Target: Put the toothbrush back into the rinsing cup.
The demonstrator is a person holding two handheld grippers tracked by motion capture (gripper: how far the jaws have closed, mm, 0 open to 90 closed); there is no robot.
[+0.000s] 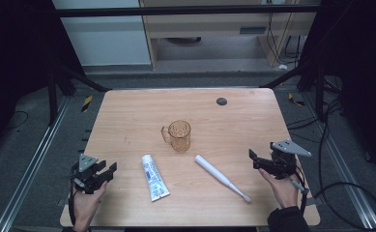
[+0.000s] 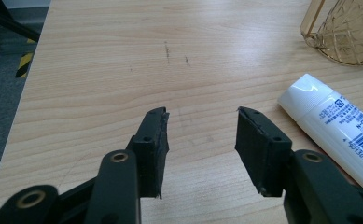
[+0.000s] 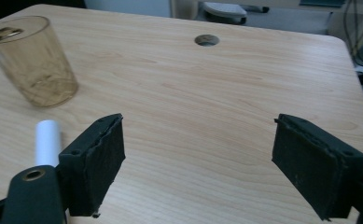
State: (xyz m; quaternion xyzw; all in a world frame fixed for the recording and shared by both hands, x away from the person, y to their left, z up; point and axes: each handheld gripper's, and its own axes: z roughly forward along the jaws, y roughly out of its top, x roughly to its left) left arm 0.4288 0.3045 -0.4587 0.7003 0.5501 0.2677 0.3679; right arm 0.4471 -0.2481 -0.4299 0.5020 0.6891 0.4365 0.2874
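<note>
An amber see-through cup (image 1: 179, 135) with a handle stands upright at the table's middle. In front of it lie a white and blue toothpaste tube (image 1: 154, 177) and a white electric toothbrush (image 1: 222, 177). My left gripper (image 1: 109, 170) hovers near the front left corner, open, with bare wood between its jaws; the tube (image 2: 338, 128) lies to its right and the cup (image 2: 345, 30) farther off. My right gripper (image 1: 253, 158) sits near the table's right edge, open wide and empty. The right gripper view has the cup (image 3: 32, 60) at far left and the toothbrush's end (image 3: 47, 141) behind one jaw.
A wooden table (image 1: 127, 116) has a round dark cable hole (image 1: 221, 101) at the back right. Metal frame rails run along both sides on grey floor. Loose cables lie on the floor to the right. A cabinet stands beyond the far edge.
</note>
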